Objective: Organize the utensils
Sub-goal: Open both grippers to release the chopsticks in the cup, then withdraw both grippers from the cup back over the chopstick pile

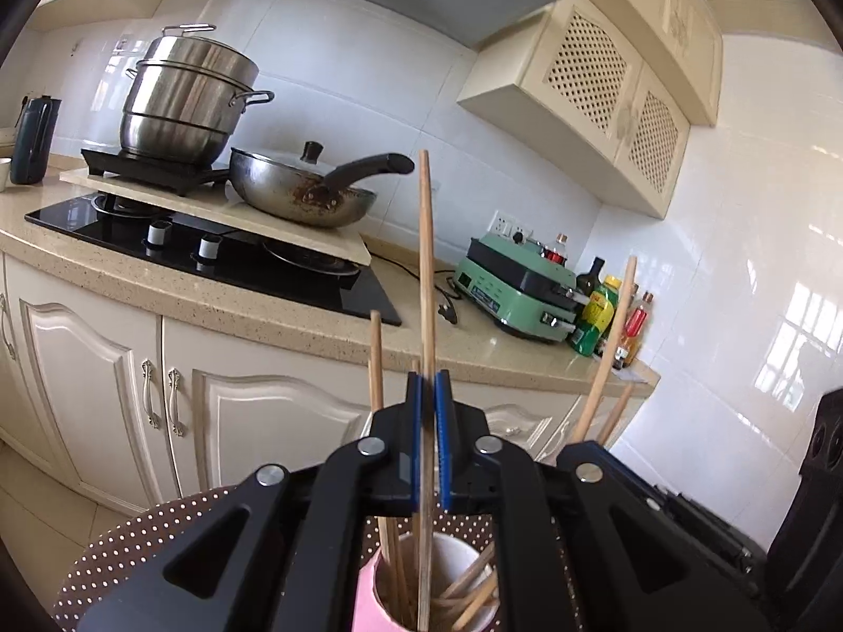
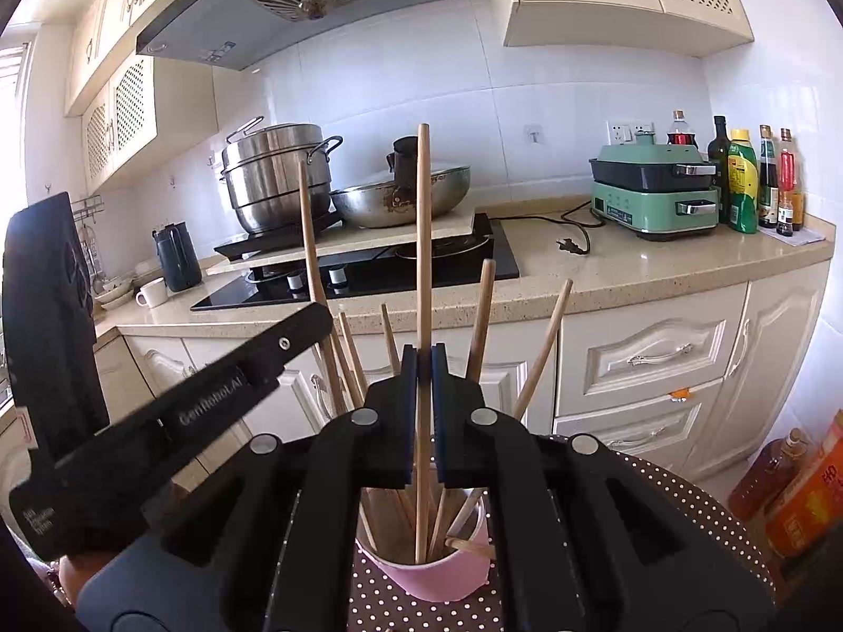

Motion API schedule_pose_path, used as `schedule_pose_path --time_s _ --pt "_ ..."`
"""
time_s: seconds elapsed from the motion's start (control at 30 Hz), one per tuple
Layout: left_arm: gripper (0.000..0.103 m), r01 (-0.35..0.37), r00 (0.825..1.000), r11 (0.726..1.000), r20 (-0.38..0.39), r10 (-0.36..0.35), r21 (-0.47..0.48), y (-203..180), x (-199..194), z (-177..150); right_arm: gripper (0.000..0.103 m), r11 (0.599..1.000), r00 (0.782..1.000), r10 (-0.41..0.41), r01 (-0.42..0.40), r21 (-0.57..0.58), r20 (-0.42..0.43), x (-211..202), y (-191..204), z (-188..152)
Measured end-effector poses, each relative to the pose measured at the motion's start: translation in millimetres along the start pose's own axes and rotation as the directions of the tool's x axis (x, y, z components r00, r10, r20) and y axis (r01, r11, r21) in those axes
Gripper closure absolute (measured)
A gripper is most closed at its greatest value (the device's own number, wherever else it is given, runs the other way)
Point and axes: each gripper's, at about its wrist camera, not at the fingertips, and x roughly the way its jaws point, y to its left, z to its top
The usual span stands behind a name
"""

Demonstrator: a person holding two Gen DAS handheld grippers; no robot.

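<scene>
Looking down the left gripper [image 1: 428, 395], its jaws are clenched on one upright chopstick [image 1: 425, 263] whose lower end sits inside the pink cup [image 1: 369, 600]. The right gripper [image 2: 424, 368] pinches its own chopstick [image 2: 423, 263] the same way, over the same cup [image 2: 427, 579]. Only the right view shows the left gripper from the side plus the whole cup on the dotted surface [image 2: 685, 495]; the left view catches just the cup's rim.
</scene>
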Motion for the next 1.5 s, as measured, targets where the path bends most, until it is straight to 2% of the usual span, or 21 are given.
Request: schedule_pose_path --time_s 0.33,0.6,0.67,0.8,1.27,1.3,1.37,1.43,1.5 --pt "0.097 0.004 0.994 1.0 -0.113 -0.001 0.024 2 -10 -21 0.097 0.999 0.998 -0.035 0.035 0.003 -0.061 -6 2 -7" --pt "0.096 -0.014 0.982 1.0 -0.186 0.018 0.026 2 -18 -22 0.097 0.999 0.995 -0.038 0.041 0.023 -0.094 -11 3 -6" --pt "0.076 -0.04 0.977 0.999 -0.206 0.047 0.038 0 -20 -22 0.097 0.999 0.994 -0.03 0.032 0.025 -0.106 -12 4 -6" --pt "0.074 -0.05 0.976 0.997 -0.21 0.062 0.063 -5 -28 -19 0.096 0.999 0.992 -0.028 0.033 0.036 -0.121 -16 7 -4" --pt "0.054 -0.116 0.972 0.987 -0.193 0.135 0.109 -9 -67 6 0.095 0.999 0.994 -0.043 0.045 0.02 -0.1 -46 25 13" --pt "0.053 -0.123 0.97 0.986 -0.194 0.143 0.111 -9 -69 8 0.092 0.999 0.994 -0.045 0.047 0.021 -0.102 -48 26 14" --pt "0.051 -0.132 0.968 0.985 -0.2 0.153 0.113 -9 -72 10 0.08 0.999 0.994 -0.049 0.051 0.014 -0.101 -49 28 15" --pt "0.051 -0.147 0.964 0.981 -0.203 0.17 0.126 -9 -75 11 0.055 0.998 0.993 -0.05 0.052 0.017 -0.104 -50 28 16" --pt "0.051 -0.153 0.964 0.98 -0.2 0.177 0.129 -9 -79 13 0.055 0.998 0.994 -0.045 0.049 0.043 -0.103 -50 25 17"
